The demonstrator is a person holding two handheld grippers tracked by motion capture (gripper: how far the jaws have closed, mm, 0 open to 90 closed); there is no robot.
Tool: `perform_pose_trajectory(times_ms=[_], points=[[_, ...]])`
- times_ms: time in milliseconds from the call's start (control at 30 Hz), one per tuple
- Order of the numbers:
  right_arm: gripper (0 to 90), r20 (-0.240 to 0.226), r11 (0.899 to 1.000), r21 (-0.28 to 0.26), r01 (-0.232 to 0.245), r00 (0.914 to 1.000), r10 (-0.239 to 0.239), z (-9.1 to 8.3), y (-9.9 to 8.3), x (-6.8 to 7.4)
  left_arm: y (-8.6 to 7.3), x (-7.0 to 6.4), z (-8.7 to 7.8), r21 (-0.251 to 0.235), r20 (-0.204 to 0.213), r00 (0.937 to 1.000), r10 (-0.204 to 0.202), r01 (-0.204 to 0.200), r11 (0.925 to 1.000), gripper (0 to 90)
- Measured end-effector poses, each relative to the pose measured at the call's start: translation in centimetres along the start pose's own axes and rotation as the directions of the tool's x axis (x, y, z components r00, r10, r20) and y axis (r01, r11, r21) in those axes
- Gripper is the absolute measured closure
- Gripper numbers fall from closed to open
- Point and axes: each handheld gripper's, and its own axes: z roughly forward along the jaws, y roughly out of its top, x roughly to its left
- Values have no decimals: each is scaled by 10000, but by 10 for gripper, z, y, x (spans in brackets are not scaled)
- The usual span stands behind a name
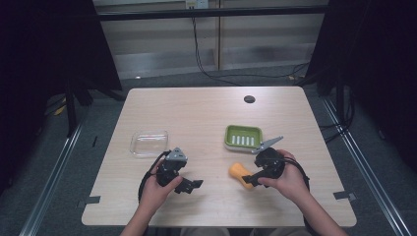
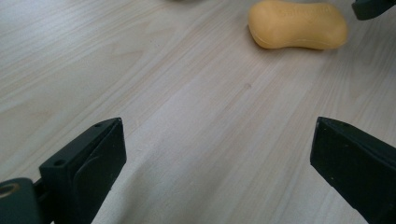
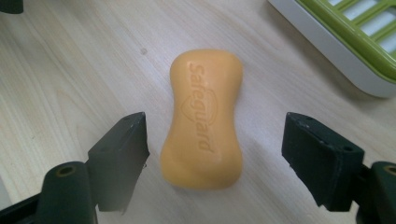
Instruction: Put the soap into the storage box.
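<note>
Hovering my right gripper [image 3: 215, 144], jaws spread wide, around the orange Safeguard soap bar [image 3: 205, 121] just beside the green soap dish [image 3: 336, 42]; nothing gripped yet.

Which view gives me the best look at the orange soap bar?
The right gripper view: the soap bar lies lengthwise between the open tongs, its embossed lettering readable. The left gripper view shows it farther off; the high view shows it small, partly hidden by the right gripper.
</note>
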Motion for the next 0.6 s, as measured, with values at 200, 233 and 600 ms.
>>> perform_pose_trajectory(times_ms=[200, 233, 600], points=[[240, -21, 9990, 448, 23, 10000, -22, 11, 6, 2, 0, 0, 0, 34, -8, 10000, 3, -3, 10000, 37], [240, -21, 9990, 448, 23, 10000, -22, 11, 6, 2, 0, 0, 0, 34, -8, 10000, 3, -3, 10000, 36], [291, -31, 9936, 1111, 210, 9998, -208, 25, 10, 4, 0, 0, -2, -59, -39, 10000, 10, -10, 10000, 36]])
